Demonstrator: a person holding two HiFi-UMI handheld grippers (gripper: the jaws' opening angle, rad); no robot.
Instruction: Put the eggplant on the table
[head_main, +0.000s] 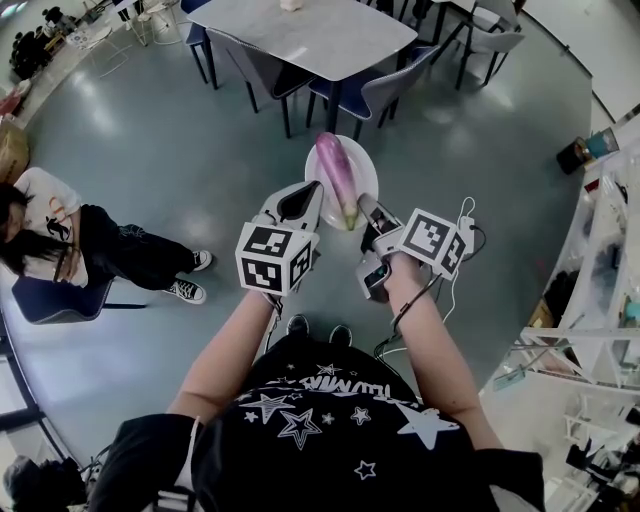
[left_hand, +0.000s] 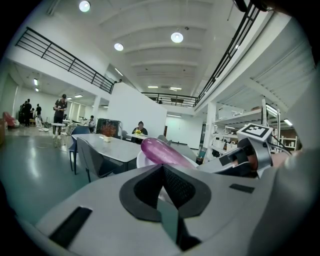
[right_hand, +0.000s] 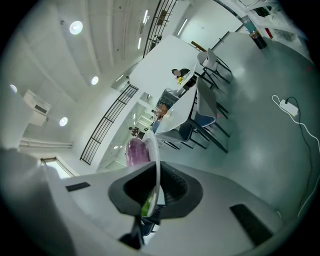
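Person (head_main: 60, 240) sits far left, well apart. Left hand-held gripper (head_main: 305, 197) clenched on left rim of white plate (head_main: 362, 165). Eggplant (head_main: 337, 172) lies lengthwise on plate, green stem end twd the holder. Right hand-held gripper (head_main: 371, 212) clamped on plate's right rim. Plate is up in air over floor (head_main: 180, 170), short of grey surface (head_main: 300, 35) w/ chairs (head_main: 390, 90) round it.

Left tool (head_main: 308, 192), right tool (head_main: 366, 207), both clamped

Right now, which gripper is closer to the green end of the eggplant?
The right gripper, gripping the plate rim right beside the eggplant's green stem. The left gripper holds the opposite rim, farther from it.
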